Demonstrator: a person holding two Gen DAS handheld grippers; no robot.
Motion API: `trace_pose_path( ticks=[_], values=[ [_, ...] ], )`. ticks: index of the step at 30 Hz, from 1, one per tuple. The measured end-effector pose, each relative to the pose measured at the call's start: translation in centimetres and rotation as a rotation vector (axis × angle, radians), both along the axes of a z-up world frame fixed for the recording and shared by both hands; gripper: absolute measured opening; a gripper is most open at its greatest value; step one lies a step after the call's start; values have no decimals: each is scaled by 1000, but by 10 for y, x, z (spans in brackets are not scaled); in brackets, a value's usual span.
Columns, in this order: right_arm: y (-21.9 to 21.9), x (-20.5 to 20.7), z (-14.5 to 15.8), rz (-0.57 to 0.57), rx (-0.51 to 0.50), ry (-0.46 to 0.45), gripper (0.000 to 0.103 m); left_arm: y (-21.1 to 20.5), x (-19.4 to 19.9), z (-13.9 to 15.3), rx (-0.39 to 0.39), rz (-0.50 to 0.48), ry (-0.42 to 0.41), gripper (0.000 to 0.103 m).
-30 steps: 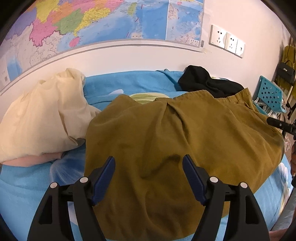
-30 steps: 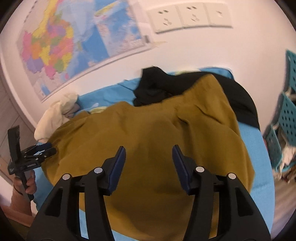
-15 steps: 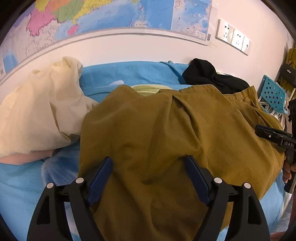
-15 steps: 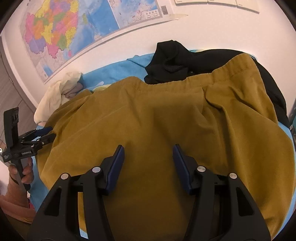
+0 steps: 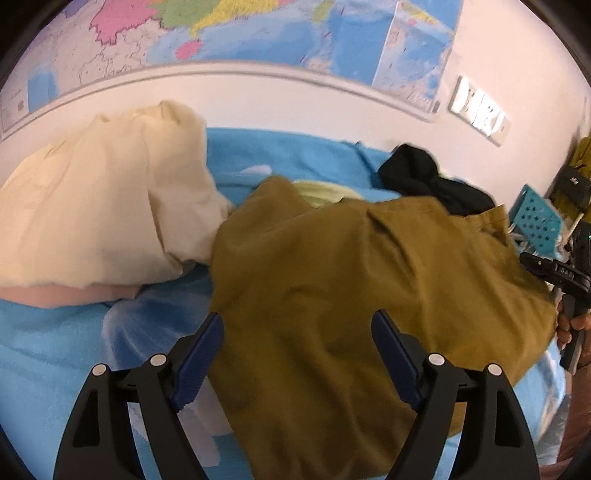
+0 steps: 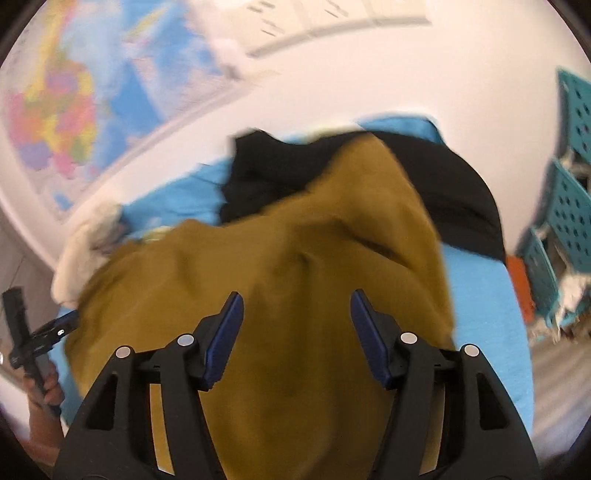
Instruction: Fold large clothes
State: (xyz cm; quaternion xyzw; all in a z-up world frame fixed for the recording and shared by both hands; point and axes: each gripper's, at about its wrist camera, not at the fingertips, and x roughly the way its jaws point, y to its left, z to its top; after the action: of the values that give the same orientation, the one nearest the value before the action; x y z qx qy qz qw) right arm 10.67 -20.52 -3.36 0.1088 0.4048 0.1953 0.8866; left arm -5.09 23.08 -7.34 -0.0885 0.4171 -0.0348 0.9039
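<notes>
Both claws stand wide open and hold nothing. Nearest the left claw (image 5: pixel 297 363), the olive-brown garment (image 5: pixel 369 295) lies directly under and ahead of it: its near left edge runs just inside the left finger (image 5: pixel 199 354), with the blue bed cover (image 5: pixel 55 350) bare outside that finger. The right claw (image 6: pixel 295 334) hangs over the same garment (image 6: pixel 295 295), cloth filling the whole gap between its fingers and running on below them; the picture does not show whether either claw touches the fabric.

The garment spreads across the bed, its long axis running side to side between the two claws, one end toward each. From the left claw it stretches away to the right, where the other gripper shows at its far right edge (image 5: pixel 554 273). From the right claw it stretches left, where the left gripper sits at its far left edge (image 6: pixel 48 332). So each claw is nearest its own end, and a fold would likely bring one end over toward the other.

Further ahead, a cream bundle (image 5: pixel 103 199) lies beyond-left of the left claw, touching the garment's far left corner. A black garment (image 6: pixel 369 184) lies beyond the right claw, partly under the olive cloth's far edge. Behind everything, a wall map (image 5: pixel 258 33).
</notes>
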Motion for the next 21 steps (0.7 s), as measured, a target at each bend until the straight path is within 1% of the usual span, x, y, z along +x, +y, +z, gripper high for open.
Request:
trace_pose_path(
  ticks=[1, 3, 6, 8, 10, 12, 13, 14, 16, 18, 20, 21],
  values=[
    [-2, 1, -5, 0, 12, 8, 55, -1, 3, -5, 3, 1, 19, 80],
    [-2, -1, -9, 13, 19, -17, 56, -5, 8, -16, 10, -16, 48, 81],
    [-7, -3, -7, 8, 53, -6, 56, -6, 11, -20, 10, -6, 56, 82],
    [-11, -9, 2, 4, 57, -24, 56, -4, 10, -17, 5, 1, 55, 81],
    [-19, -17, 15, 7, 84, -78, 59, -3, 6, -12, 26, 10, 43, 81],
    [-26, -13, 26, -12, 94, -101, 60, -2, 1, -8, 25, 6, 30, 81],
    [-27, -8, 30, -24, 81, -104, 60, -1, 0, -7, 24, 3, 25, 81],
    [-26, 4, 32, -33, 57, -99, 60, -2, 0, -7, 29, 4, 24, 81],
    [-24, 24, 28, -46, 19, -54, 59, -1, 0, -8, 35, 11, 28, 81],
    [-25, 47, 14, -74, -22, 27, 56, -2, 1, -10, 31, 20, 37, 81],
    [-25, 61, -4, -84, -15, 105, 55, -3, -2, -10, 39, 26, 39, 81],
    [-26, 61, -8, -86, -5, 108, 55, -2, -4, -10, 42, 30, 42, 81]
  ],
)
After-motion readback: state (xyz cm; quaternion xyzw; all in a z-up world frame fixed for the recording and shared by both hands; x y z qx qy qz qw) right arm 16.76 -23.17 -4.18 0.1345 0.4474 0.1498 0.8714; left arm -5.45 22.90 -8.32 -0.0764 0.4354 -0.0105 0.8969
